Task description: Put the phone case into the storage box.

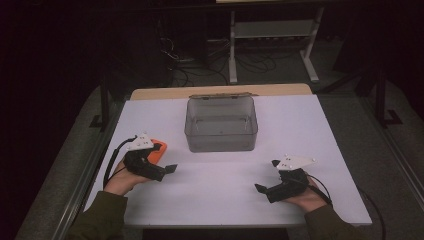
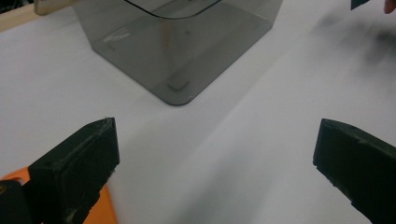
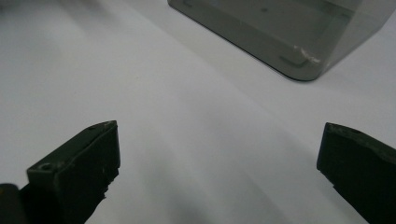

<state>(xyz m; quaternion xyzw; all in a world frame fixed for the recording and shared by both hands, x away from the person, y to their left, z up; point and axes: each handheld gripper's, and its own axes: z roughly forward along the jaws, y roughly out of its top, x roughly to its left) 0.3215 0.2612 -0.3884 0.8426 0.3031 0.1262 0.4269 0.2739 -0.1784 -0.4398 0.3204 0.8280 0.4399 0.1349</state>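
A clear grey plastic box [image 1: 220, 125] stands open-topped and empty at the middle of the white table [image 1: 220, 200]. My left gripper [image 1: 167, 160] rests on the table to the box's front left, its jaws wide apart with nothing between them. An orange object [image 1: 160, 148] lies partly hidden under its left jaw; in the left gripper view the orange object [image 2: 108, 207] peeks out beneath that jaw, and the box [image 2: 177, 46] is ahead. My right gripper [image 1: 267, 176] sits at the front right, open and empty. In the right gripper view the box [image 3: 289, 28] lies ahead to the right.
Bare white tabletop stretches between the two grippers and in front of the box. A wooden strip [image 1: 220, 91] edges the table's far side. Beyond it the dark floor holds a white metal frame [image 1: 272, 35] and tangled cables [image 1: 185, 65].
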